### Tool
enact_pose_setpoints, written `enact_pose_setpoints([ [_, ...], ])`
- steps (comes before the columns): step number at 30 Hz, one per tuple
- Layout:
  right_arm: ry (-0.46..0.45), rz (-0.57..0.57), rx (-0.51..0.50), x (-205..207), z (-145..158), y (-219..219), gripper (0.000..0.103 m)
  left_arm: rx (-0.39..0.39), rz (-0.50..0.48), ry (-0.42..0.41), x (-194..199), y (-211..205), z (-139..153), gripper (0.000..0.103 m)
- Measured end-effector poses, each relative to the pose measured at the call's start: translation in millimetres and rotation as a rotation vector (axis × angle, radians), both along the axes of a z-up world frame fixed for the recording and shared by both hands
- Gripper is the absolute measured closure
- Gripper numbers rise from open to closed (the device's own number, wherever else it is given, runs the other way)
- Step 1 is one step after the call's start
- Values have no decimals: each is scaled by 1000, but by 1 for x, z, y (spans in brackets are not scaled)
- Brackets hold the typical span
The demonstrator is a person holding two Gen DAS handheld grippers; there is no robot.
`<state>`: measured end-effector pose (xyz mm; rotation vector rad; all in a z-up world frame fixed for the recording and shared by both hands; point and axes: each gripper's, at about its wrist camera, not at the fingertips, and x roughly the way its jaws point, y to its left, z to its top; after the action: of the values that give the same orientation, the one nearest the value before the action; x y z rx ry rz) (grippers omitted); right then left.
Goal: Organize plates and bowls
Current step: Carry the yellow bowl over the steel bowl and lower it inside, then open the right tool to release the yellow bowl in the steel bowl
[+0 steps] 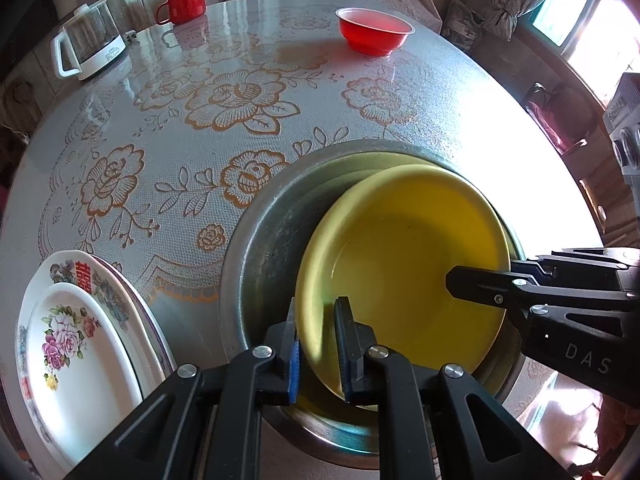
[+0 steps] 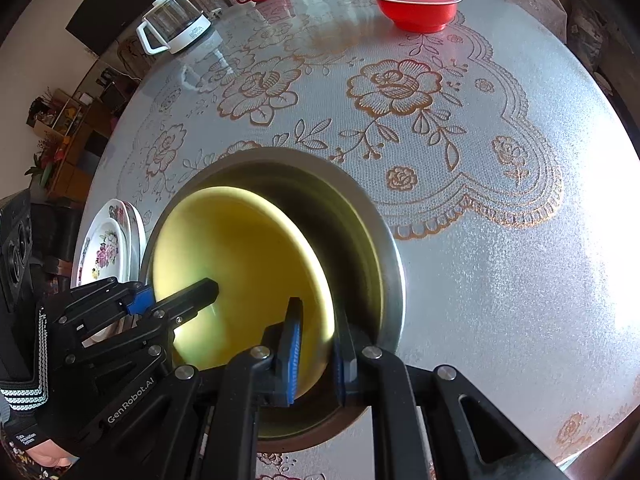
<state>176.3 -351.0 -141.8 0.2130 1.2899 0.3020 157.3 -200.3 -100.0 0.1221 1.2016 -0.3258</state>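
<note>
Both grippers, left (image 1: 316,340) and right (image 2: 318,356), clamp the yellow plate's (image 1: 404,256) rim inside the basin (image 1: 256,248); uneven release could clatter it.

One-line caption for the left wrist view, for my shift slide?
Both grippers clamp the yellow plate by opposite rims inside the metal basin.

Daylight floods in from my window (image 1: 576,20) at upper right, burning the tabletop (image 1: 532,168) white along the right edge in both views. Fisheye bends everything at the dark corners; centres stay sharp.
</note>
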Motion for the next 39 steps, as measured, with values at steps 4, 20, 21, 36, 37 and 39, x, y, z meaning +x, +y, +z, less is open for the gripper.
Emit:
enact_pose_setpoints([
  [4, 0, 10, -36, 2, -1, 4, 91, 9, -1, -5, 0, 1, -1, 88],
  [20, 14, 22, -76, 2, 5, 10, 86, 38, -22, -26, 0, -1, -3, 87],
  [21, 12, 25, -80, 2, 5, 11, 85, 38, -23, -26, 0, -1, -3, 87],
  [36, -64, 51, -190, -3, 17, 11, 88, 23, -54, -47, -1, 1, 9, 75],
  [37, -65, 53, -189, -3, 16, 12, 88, 21, -60, -50, 0, 0, 10, 75],
  [39, -66, 55, -186, -2, 16, 12, 88, 34, -74, -47, 0, -2, 8, 82],
])
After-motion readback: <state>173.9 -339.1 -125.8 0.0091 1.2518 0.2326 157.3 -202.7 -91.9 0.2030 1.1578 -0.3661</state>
